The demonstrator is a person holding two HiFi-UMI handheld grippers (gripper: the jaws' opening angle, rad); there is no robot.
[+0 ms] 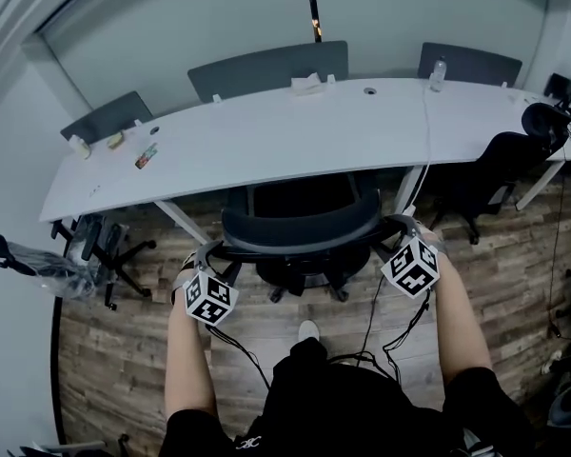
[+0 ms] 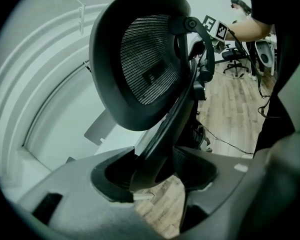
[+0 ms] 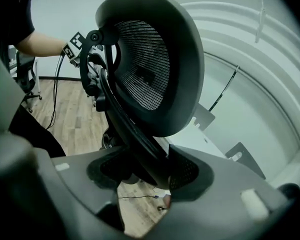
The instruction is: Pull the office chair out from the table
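A black mesh-backed office chair (image 1: 300,219) stands at the front edge of the long white table (image 1: 266,136), its seat partly under the tabletop. My left gripper (image 1: 209,257) is shut on the left side of the backrest frame, and my right gripper (image 1: 406,234) is shut on the right side. In the left gripper view the curved frame bar (image 2: 162,134) runs between the pads of the left gripper (image 2: 155,176), below the mesh back (image 2: 150,59). The right gripper (image 3: 145,171) clamps the matching bar (image 3: 132,129) under the mesh back (image 3: 145,59).
Another black chair (image 1: 95,246) stands at the left and one (image 1: 495,174) at the right. Grey chairs (image 1: 266,69) line the table's far side. A bottle (image 1: 438,72), a box (image 1: 307,84) and small items (image 1: 146,156) lie on the table. Cables (image 1: 381,322) trail over the wood floor.
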